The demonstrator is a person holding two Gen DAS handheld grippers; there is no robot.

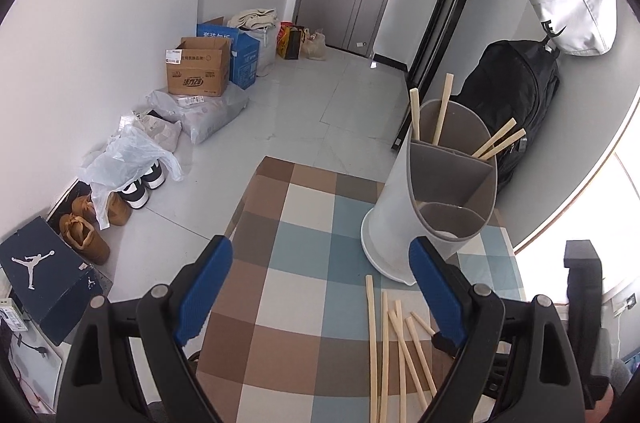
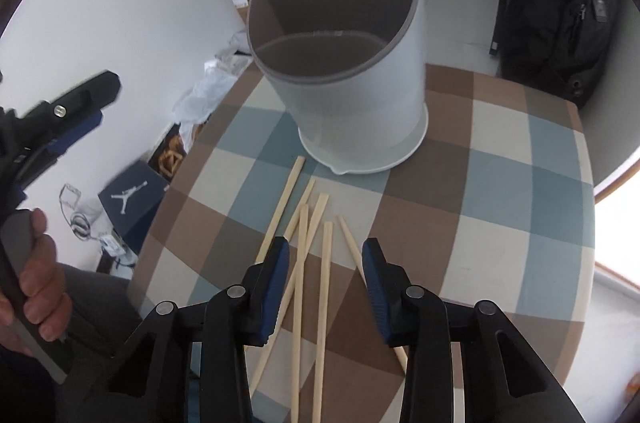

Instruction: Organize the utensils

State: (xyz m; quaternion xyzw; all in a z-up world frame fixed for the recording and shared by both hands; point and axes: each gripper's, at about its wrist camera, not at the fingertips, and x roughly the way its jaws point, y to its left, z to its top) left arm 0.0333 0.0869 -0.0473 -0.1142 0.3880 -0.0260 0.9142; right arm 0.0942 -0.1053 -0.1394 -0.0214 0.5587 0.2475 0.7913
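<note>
Chopsticks (image 2: pixel 301 263), checkered tablecloth (image 2: pixel 500 183), tiled floor (image 1: pixel 304 103)

My right gripper (image 2: pixel 325 263) points steeply down, its two blue pads parted with a gap between them, and they press on nothing. My left gripper (image 1: pixel 320 287) is tilted down less steeply, with its blue fingers (image 1: pixel 204 287) spread wide and nothing between them. In the right wrist view my left hand (image 2: pixel 38 283) is wrapped around the grey handle of its gripper, fingers curled tight
</note>
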